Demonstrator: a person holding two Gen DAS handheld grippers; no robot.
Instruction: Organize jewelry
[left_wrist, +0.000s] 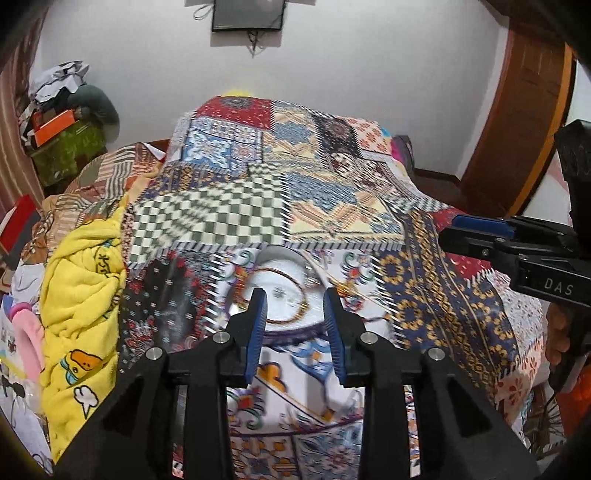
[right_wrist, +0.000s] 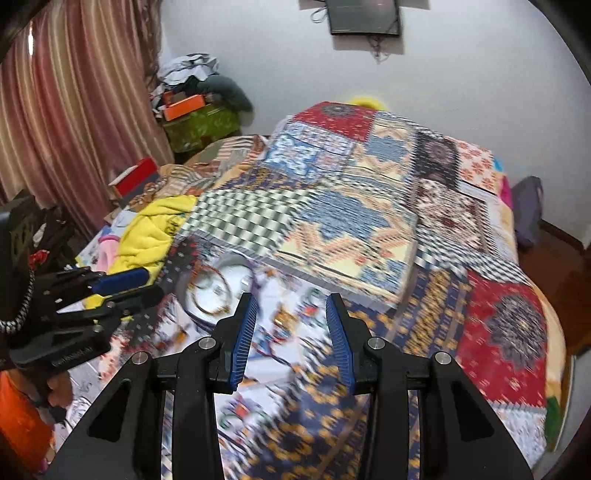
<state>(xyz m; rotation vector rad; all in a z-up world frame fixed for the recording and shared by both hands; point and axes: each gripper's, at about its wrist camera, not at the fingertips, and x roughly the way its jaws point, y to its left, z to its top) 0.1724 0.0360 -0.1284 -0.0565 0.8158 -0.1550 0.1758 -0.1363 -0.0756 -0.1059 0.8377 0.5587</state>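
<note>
While both views are smeared w/ motion blur, the layout reads ok: a pale round dish (left_wrist: 280, 291) sits on the patchwork bedspread (left_wrist: 332, 206), toward the near edge of the bed and nearer its left side, w/ a thin gold-coloured bangle or chain (left_wrist: 295, 306) lying in it. Exact type? Can't tell, too blurry.

Left gripper (left_wrist: 295, 314) hangs right over that dish, jaws spread apart, nothing between the blue pads (left_wrist: 258, 325). Right gripper (right_wrist: 291, 321) is also parted and empty, its aim a bit to the right of the dish (right_wrist: 218, 288); more small gold bits seem to lie on the cloth near there, but that's a guess.

Handling, my read: jewelry looks light, thin, prob. slippery metal; if it's a chain it'll sag and slide, if a bangle it's stiff and will skate on the glazed dish. Best hold is across the hoop where it lifts off the dish, pinching the wire itself. Dish looks breakable, so no pressing down. Soft bed underneath gives, so expect wobble.

Writing: "DAS" in white on the right gripper's body in the left view. Other lettering on the left gripper's side in the right view isn't legible.
</note>
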